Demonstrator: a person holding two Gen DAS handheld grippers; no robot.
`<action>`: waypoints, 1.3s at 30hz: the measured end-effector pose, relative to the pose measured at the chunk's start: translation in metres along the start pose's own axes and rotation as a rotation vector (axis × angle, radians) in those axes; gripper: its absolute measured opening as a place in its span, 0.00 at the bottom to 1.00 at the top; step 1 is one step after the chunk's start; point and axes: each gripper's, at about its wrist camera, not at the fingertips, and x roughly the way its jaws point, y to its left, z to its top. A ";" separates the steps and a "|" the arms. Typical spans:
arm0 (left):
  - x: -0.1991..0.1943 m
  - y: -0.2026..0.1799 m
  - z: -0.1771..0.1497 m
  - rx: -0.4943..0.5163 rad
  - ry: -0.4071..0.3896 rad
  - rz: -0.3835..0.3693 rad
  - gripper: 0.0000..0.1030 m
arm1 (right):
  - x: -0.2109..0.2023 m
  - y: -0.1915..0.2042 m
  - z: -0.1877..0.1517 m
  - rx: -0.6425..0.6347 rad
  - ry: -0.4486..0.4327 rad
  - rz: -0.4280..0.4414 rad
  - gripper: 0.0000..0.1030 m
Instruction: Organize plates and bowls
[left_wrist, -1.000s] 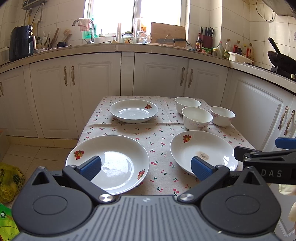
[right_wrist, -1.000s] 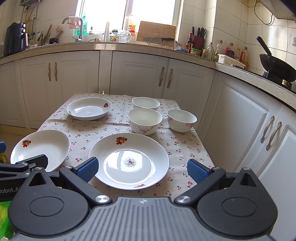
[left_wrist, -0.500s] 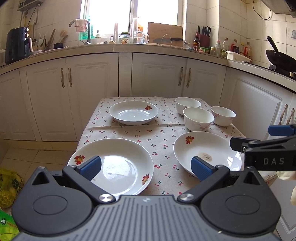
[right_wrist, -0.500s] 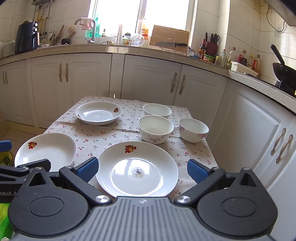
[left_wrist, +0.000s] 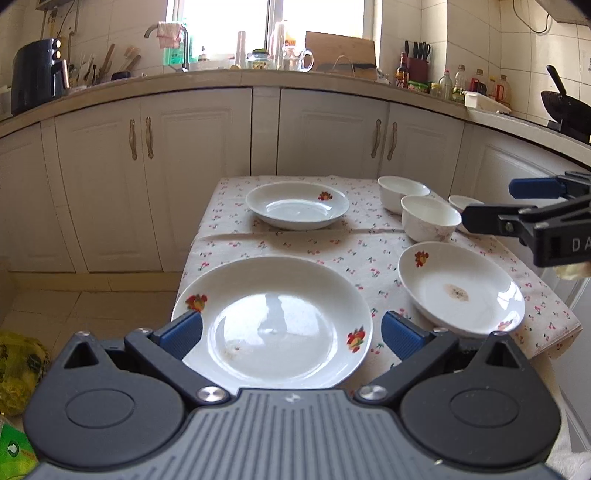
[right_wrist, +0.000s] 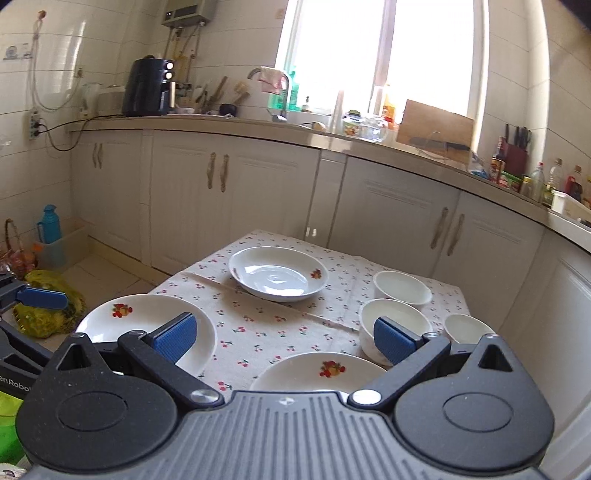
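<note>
Three white plates with fruit prints lie on a cherry-print tablecloth (left_wrist: 295, 243): a near left plate (left_wrist: 273, 321), a near right plate (left_wrist: 461, 288) with a brown stain, and a far plate (left_wrist: 297, 205). Three white bowls (left_wrist: 430, 218) stand at the far right. My left gripper (left_wrist: 291, 332) is open and empty, its fingers on either side of the near left plate's front. My right gripper (right_wrist: 284, 338) is open and empty above the near right plate (right_wrist: 317, 373), turned toward the far plate (right_wrist: 277, 273) and the bowls (right_wrist: 395, 325).
White cabinets (left_wrist: 192, 177) and a cluttered counter (left_wrist: 295, 75) run behind and to the right of the table. A yellow bag (right_wrist: 48, 306) lies on the floor at the left. The right gripper (left_wrist: 535, 218) shows at the right edge of the left wrist view.
My left gripper has moved forward to the near left plate. My right gripper has risen and turned left, so the near right plate now sits low under it.
</note>
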 end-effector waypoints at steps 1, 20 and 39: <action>0.001 0.005 -0.004 0.004 0.008 -0.006 0.99 | 0.007 0.003 0.002 0.000 0.015 0.025 1.00; 0.037 0.059 -0.036 0.165 0.143 -0.154 0.99 | 0.127 0.034 -0.007 0.082 0.347 0.390 1.00; 0.069 0.067 -0.025 0.272 0.209 -0.297 0.97 | 0.202 0.027 0.003 0.127 0.505 0.515 0.80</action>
